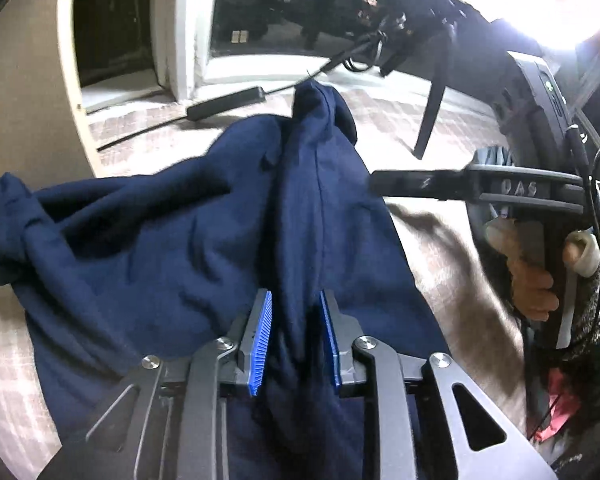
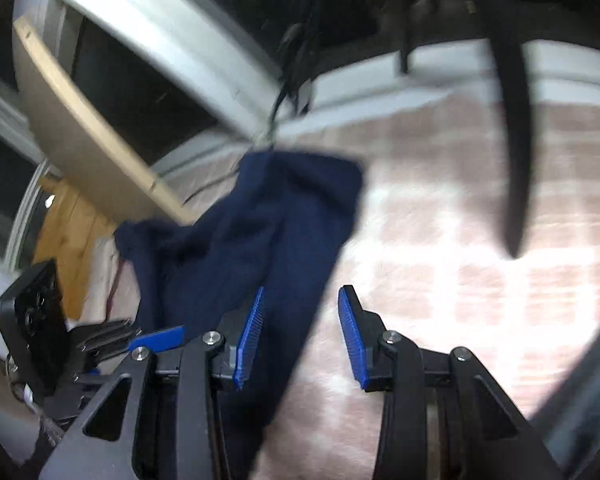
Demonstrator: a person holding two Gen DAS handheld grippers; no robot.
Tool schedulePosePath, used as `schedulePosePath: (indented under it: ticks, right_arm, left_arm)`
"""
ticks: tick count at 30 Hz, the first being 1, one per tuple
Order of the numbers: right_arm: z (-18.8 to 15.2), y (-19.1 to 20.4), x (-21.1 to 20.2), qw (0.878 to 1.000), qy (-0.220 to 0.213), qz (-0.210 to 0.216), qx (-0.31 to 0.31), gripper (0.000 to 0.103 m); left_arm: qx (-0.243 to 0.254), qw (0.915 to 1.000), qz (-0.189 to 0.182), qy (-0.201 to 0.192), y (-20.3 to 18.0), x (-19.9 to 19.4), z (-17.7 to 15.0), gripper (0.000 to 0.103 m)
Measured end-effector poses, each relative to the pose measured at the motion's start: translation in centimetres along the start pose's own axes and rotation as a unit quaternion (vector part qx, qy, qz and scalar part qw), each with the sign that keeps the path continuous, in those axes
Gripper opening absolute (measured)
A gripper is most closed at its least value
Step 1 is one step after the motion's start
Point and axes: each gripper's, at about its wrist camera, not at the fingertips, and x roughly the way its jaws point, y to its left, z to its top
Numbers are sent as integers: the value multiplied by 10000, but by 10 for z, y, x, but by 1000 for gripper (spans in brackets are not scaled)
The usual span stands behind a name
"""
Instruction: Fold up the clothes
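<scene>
A navy blue garment [image 1: 160, 240] lies crumpled on a pale plaid cover [image 1: 384, 120]. In the left wrist view my left gripper [image 1: 294, 296] is shut on a raised fold of it, with the cloth bunched between the blue pads. The right gripper [image 1: 380, 184] comes in from the right beside the fold, and a hand [image 1: 532, 280] holds its handle. In the right wrist view the right gripper [image 2: 300, 292] is open. A strip of the garment [image 2: 260, 232] runs between its jaws along the left pad [image 2: 250, 336], while the right pad stands clear of the cloth. The left gripper [image 2: 156, 340] shows at the lower left.
A black bar with a cable [image 1: 224, 104] lies at the far edge of the cover, by a white frame [image 1: 188, 40]. A black tripod leg [image 1: 430, 120] [image 2: 516, 160] stands on the cover to the right. A wooden board [image 2: 80, 132] leans at the left.
</scene>
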Motion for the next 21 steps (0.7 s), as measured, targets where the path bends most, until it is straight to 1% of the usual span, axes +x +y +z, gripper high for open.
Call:
schedulePosePath:
  ticks: [1,2,3,4,5,6,7,8,10,11,12,13,15,17,18,19,20,21]
  right_arm:
    - [-2,5,6,9998,89,-32,-149,25]
    - [-4,12,11,9993,161,-24,-339,9]
    - [-5,17,11,9985,134,-76,-516,4]
    - [-4,21,5,9973,-53,-288,-677,4]
    - [-2,22,-2,9952,-275,-514,-780,4]
    - [1,22,-8,9937,-422,-644,-811,5]
    - [3,18,-10,9951,-401,-597,-673,6]
    - [3,13,-13,9963,-372,-576,-512,9]
    - [1,8,-21,9972,-446,-510,-318,21]
    - [0,6,-23,9975,-460,-482,-240,24]
    - [1,4,-21,9978,-427,-464,-203,29]
    - [1,3,-19,9981,-393,-447,-165,31]
    - [2,2,-13,9985,-324,-418,-115,31]
    - [6,11,2,9981,-273,-491,-258,31]
    - [5,19,8,9947,-293,-833,-530,31]
    - [2,27,11,9869,-290,-1363,-816,30]
    - [0,33,9,9823,-340,-1581,-947,30]
    - [-3,37,2,9831,-426,-1513,-938,30]
  left_arm:
    - [-19,10000,-45,25,0,1,0,12]
    - [-111,9999,-113,1,3,1,1,10]
    - [-191,9998,20,-55,7,-3,2,10]
    - [-271,9995,154,-112,11,-6,3,10]
    - [-260,9989,360,-167,13,-10,3,9]
    - [-201,9987,449,-160,14,-12,3,9]
    - [-183,9987,452,-158,13,-15,1,11]
    - [-165,9985,473,-200,11,-20,-1,13]
    - [-20,9985,467,-287,0,-32,-9,16]
    - [55,9985,450,-318,-6,-36,-12,21]
    - [140,9983,434,-367,-12,-40,-18,25]
    - [226,9983,398,-368,-17,-39,-21,26]
    - [398,9980,326,-367,-27,-38,-28,28]
    - [465,9977,450,-214,-27,-26,-29,28]
    - [490,9962,724,-11,-24,-16,-32,28]
    - [454,9950,888,60,-20,-16,-33,28]
    - [416,9935,1052,129,-16,-17,-34,27]
    - [255,9950,964,-33,-10,-32,-35,26]
